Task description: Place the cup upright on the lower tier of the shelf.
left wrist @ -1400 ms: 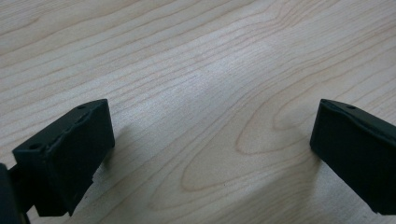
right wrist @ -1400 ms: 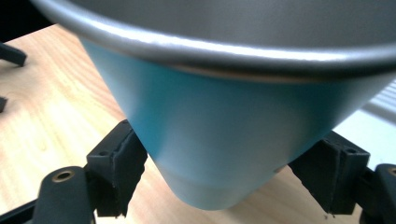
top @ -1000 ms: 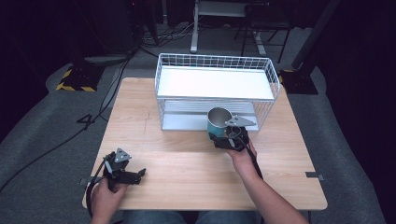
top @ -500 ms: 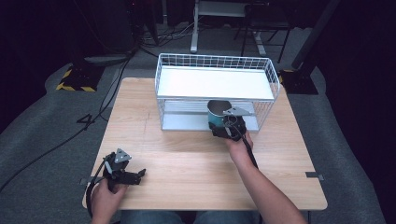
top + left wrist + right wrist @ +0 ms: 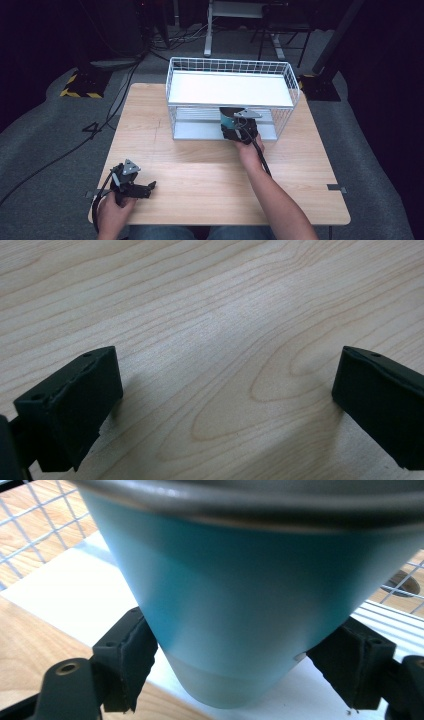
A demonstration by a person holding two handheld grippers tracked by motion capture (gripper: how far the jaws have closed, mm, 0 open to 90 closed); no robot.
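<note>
Gripping a teal tapered cup with a dark metal rim, our right gripper is pressing its two black jaws against the cup's lower sides, one on each side. We are holding the cup at the open front of the white wire two-tier rack, just under the rack's upper white shelf and over its lower shelf, toward the far edge of the light wooden table. In the right gripper view the white lower shelf and the wire mesh are showing behind the cup. Our left gripper is resting near the table's near left corner, held in our left hand. Its jaws are standing wide apart over bare wood, clasping nothing.
</note>
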